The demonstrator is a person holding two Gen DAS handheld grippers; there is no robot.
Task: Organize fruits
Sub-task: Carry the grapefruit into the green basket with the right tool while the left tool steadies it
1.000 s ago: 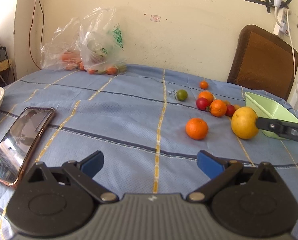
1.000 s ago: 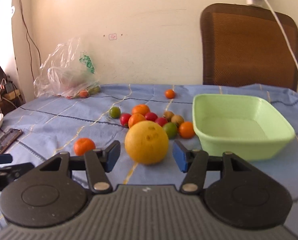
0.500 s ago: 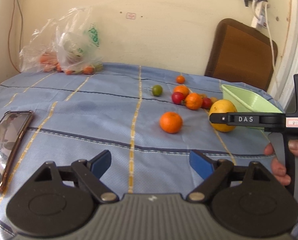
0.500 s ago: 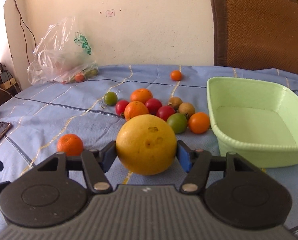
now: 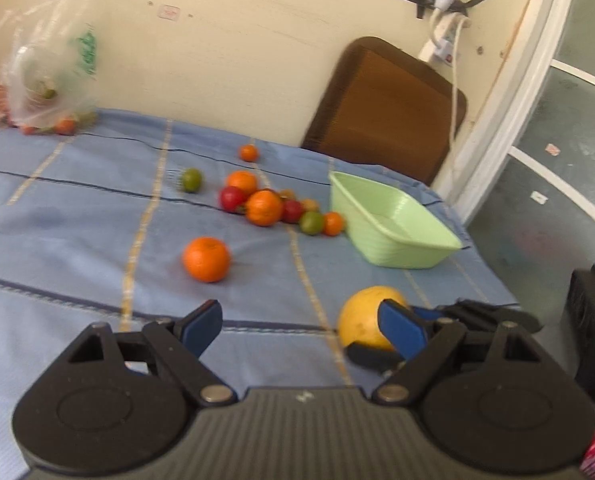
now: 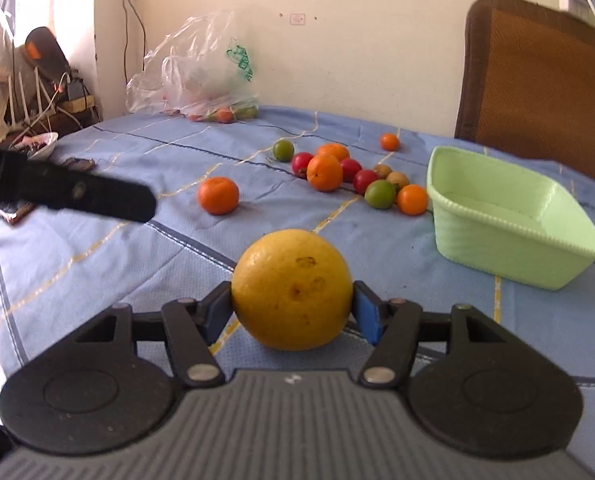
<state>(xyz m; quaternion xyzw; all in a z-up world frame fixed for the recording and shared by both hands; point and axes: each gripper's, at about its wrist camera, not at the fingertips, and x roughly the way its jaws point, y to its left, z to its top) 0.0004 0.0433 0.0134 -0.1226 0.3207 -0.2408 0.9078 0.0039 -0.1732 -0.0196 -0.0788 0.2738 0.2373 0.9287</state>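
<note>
Yellow citrus [image 6: 292, 289], pinched at its widest by the right gripper [image 6: 292, 304] above the tabletop [image 6: 109, 240], could roll free before reaching the green tub [image 6: 509, 216] at two o'clock, while the left gripper [image 5: 301, 322] stands open, empty.

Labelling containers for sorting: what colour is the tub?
Pale green tub, plain, with a ribbed rim; clearest in the right wrist view.

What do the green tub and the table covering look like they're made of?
The green tub looks like moulded plastic: pale, matte with a soft sheen, thin walls and a ribbed rolled rim. The table covering looks like woven cloth, matte blue with yellow and dark stripes; a visible weave near the camera and folds at the edge suggest fabric, probably cotton, though that can't be told.
</note>
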